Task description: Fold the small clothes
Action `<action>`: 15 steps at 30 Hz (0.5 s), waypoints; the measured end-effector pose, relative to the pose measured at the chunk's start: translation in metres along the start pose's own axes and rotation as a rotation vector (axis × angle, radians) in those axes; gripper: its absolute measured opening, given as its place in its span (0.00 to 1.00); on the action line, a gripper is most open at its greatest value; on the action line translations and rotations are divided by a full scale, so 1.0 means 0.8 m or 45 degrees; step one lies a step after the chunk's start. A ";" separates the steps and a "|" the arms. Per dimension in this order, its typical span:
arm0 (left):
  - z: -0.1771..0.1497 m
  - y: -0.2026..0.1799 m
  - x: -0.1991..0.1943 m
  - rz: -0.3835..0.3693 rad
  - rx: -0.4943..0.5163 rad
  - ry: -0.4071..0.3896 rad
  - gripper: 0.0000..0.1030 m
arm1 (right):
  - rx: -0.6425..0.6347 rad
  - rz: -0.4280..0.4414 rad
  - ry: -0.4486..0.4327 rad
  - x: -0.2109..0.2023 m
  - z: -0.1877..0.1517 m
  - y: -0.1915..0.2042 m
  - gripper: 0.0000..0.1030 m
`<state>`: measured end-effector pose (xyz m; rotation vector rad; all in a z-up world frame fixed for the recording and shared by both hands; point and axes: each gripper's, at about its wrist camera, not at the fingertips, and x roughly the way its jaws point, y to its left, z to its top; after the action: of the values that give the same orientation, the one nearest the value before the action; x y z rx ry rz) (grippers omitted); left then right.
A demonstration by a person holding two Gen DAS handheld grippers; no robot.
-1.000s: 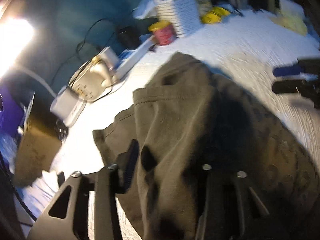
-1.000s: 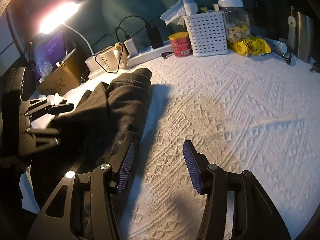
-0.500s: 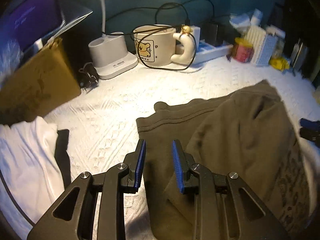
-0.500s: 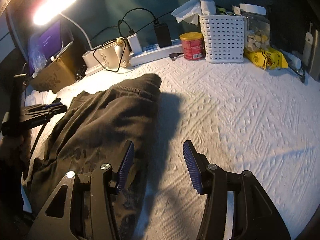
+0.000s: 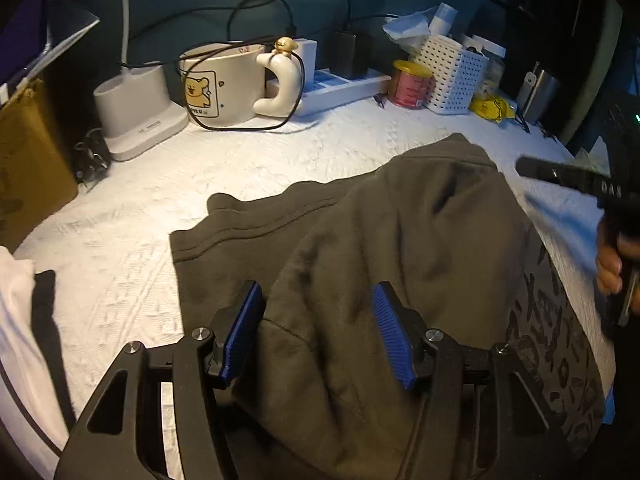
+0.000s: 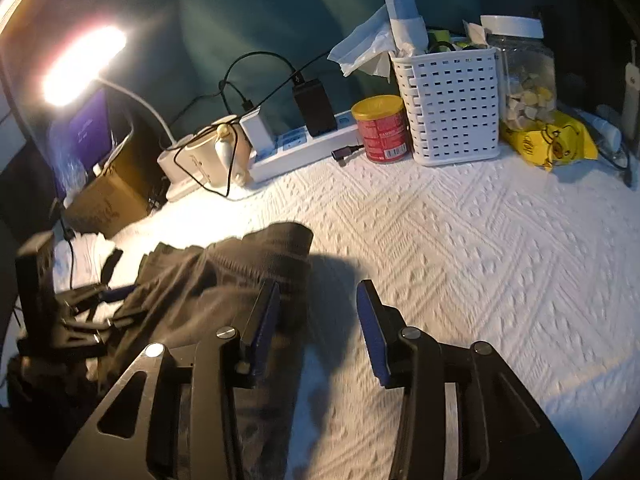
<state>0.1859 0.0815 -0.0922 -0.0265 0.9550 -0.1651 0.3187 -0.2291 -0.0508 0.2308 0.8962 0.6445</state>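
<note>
Our left gripper [image 5: 316, 334] has just been opening: its blue pads now stand apart over a raised fold of the dark olive garment [image 5: 400, 248], cloth lying between them but neither pad visibly pressing on it. Our right gripper [image 6: 318, 326] has just been closing a little, yet its jaws are apart too, with the garment's near edge under the left finger and bare white bedspread [image 6: 460, 248] showing in the gap.

The garment lies crumpled in the middle of the bedspread, in front of the mug [image 5: 222, 86], the power strip [image 5: 340, 88] and the white basket [image 5: 454, 76]. A stitched hem runs along its far-left edge, and a printed panel shows at its near-right side. A white cloth [image 5: 16, 320] sits apart at the left.

We judge the fabric to be soft, light knit, thick enough to hold a lump: it will drape and sag from any single point, and layers may slide over one another. It is not fragile, and the ribbed pads should bite it well. We would take hold at the hemmed edge or a corner, one gripper at each end, pinching a single layer only, so the piece can be lifted, spread flat and then folded. Grabbing the bunched middle would likely drag several layers together.
</note>
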 end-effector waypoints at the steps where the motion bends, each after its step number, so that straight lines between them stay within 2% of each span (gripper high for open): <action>1: 0.000 0.000 0.001 -0.009 0.001 -0.005 0.52 | 0.021 0.035 0.014 0.007 0.002 -0.002 0.42; 2: 0.000 0.001 0.002 -0.023 -0.002 -0.007 0.47 | 0.037 0.060 0.028 0.012 0.003 -0.004 0.42; 3: 0.000 0.002 0.004 -0.037 -0.006 -0.007 0.45 | 0.055 0.090 0.048 0.020 0.003 -0.006 0.42; 10: -0.003 -0.002 0.008 -0.041 0.008 -0.049 0.45 | 0.200 0.253 0.133 0.062 0.004 -0.021 0.41; 11: -0.004 -0.001 0.008 -0.045 0.006 -0.055 0.45 | 0.204 0.274 0.137 0.065 0.005 -0.020 0.33; 12: -0.004 0.000 0.008 -0.049 0.003 -0.058 0.45 | 0.195 0.288 0.142 0.068 0.006 -0.018 0.16; 13: -0.004 0.000 0.009 -0.054 -0.001 -0.062 0.44 | 0.180 0.296 0.134 0.068 0.009 -0.014 0.15; 15: -0.003 0.003 0.007 -0.078 -0.014 -0.066 0.25 | 0.164 0.301 0.123 0.068 0.014 -0.011 0.14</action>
<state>0.1873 0.0828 -0.0987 -0.0697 0.9041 -0.2151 0.3560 -0.2020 -0.0829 0.4286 1.0133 0.8230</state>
